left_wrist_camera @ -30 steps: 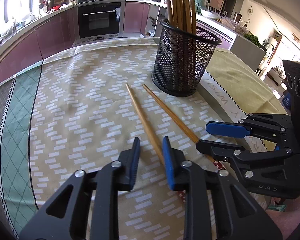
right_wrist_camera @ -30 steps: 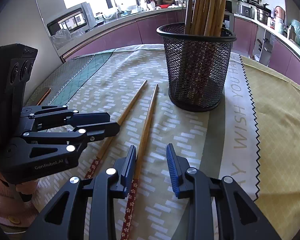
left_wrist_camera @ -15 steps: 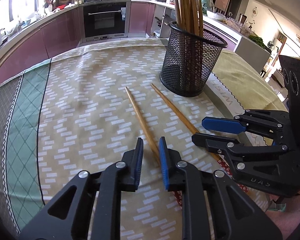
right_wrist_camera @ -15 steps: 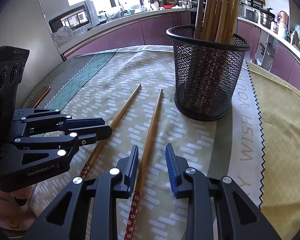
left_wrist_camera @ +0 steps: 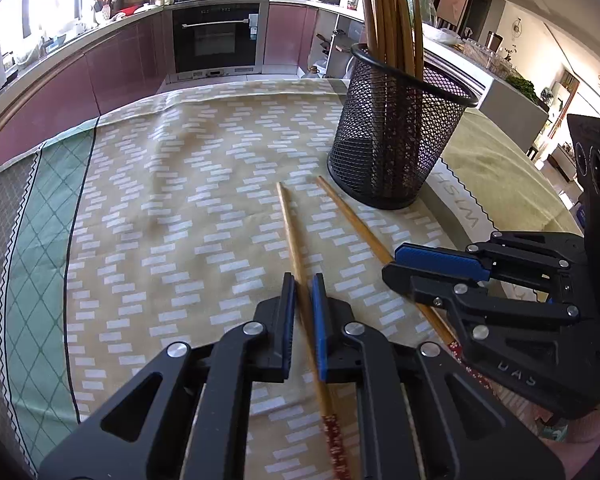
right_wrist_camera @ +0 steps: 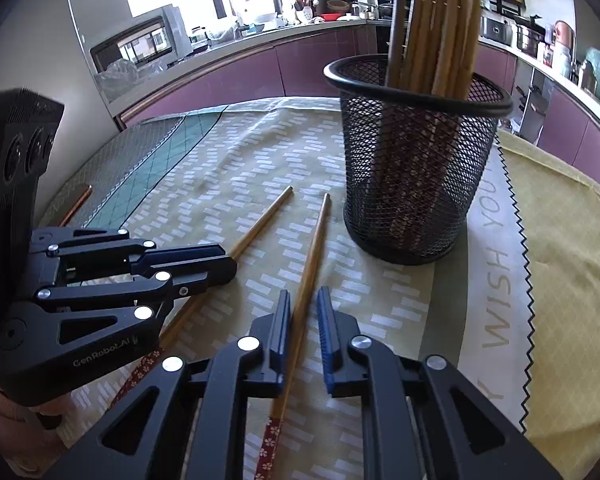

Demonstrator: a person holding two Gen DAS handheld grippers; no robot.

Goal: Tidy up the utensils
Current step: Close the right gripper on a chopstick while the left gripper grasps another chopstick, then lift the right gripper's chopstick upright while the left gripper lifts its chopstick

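Bamboo chopsticks lie side by side on the patterned cloth [left_wrist_camera: 160,208] of the bench, tips toward a black mesh holder [left_wrist_camera: 392,140] that stands upright with more chopsticks inside. The left tool [left_wrist_camera: 302,280] is clamped on the left chopstick [left_wrist_camera: 290,232], pads pressing its shaft. The right tool [right_wrist_camera: 303,300] has drawn together around the right chopstick [right_wrist_camera: 314,248], which rests against one pad, with a sliver of gap beside the other

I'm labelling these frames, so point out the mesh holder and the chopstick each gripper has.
Mesh holder [left_wrist_camera: 396,136], left wrist view, its side wall.
Left gripper's chopstick [left_wrist_camera: 290,232], left wrist view, bare shaft.
Right gripper's chopstick [right_wrist_camera: 316,248], right wrist view, bare shaft.
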